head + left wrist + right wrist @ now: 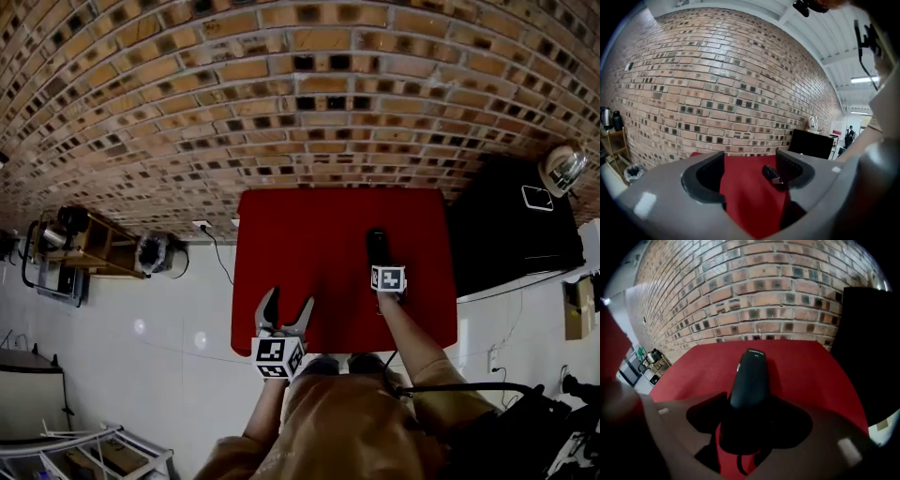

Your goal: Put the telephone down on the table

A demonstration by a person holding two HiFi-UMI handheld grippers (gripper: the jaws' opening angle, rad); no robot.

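A: Grip on the telephone isn't readable from the head view. What's shown in the right gripper view?
B: Right gripper fingers are seen pinched on its lower end, with the top pointed out over the red bench.
A: Bench contact?
B: Can't be told, possibly just above. Left gripper fingers are spread, with nothing gripped.
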